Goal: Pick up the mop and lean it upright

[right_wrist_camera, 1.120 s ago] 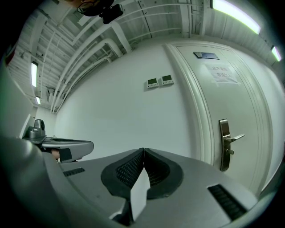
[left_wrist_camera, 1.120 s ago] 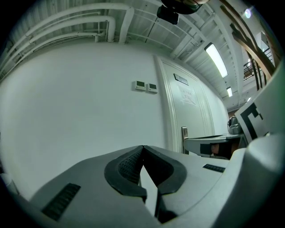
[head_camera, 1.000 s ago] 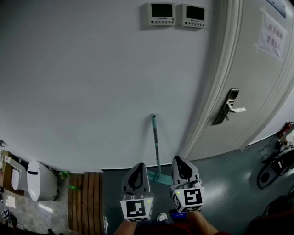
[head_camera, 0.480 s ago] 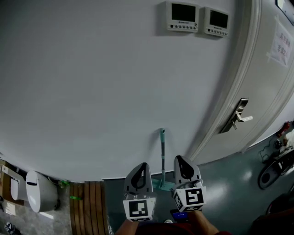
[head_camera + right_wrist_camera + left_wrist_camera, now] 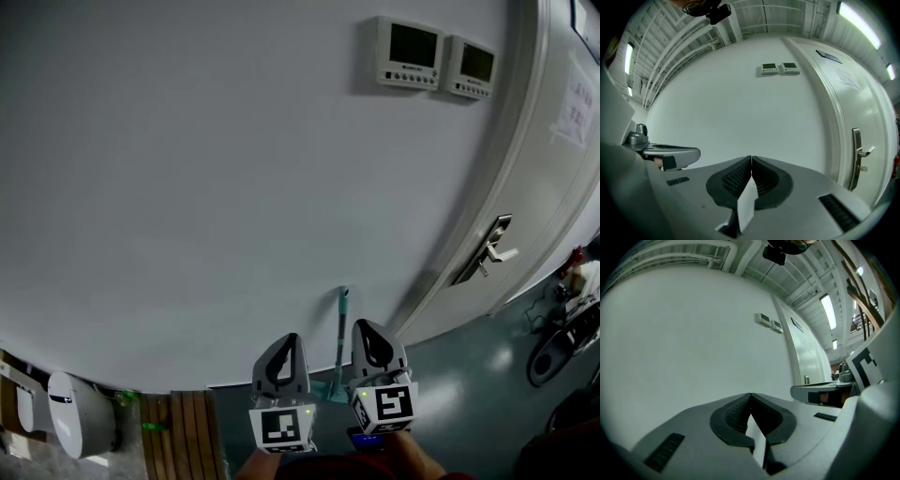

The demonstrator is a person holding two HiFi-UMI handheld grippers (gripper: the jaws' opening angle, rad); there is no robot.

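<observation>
The mop [image 5: 339,330] has a teal handle and stands upright, leaning on the white wall, its teal head [image 5: 323,388] low on the floor. In the head view the handle shows between my two grippers, beyond them. My left gripper [image 5: 285,341] is shut with nothing in it, and so is my right gripper [image 5: 367,328]. Both point level at the wall. In the left gripper view the left gripper's [image 5: 750,394] jaws meet at the tips. In the right gripper view the right gripper's [image 5: 751,158] jaws also meet. Neither gripper view shows the mop.
Two wall control panels [image 5: 410,53] hang high on the wall. A white door [image 5: 553,159] with a lever handle [image 5: 494,251] is at the right. A white bin [image 5: 71,427] and wooden slats [image 5: 184,436] lie low left. Dark gear [image 5: 561,339] sits on the floor at the right.
The view has shifted: the wall panels and door handle have slid right and down. The mop now sits lower, right between the grippers. Both grippers stay shut and side by side.
</observation>
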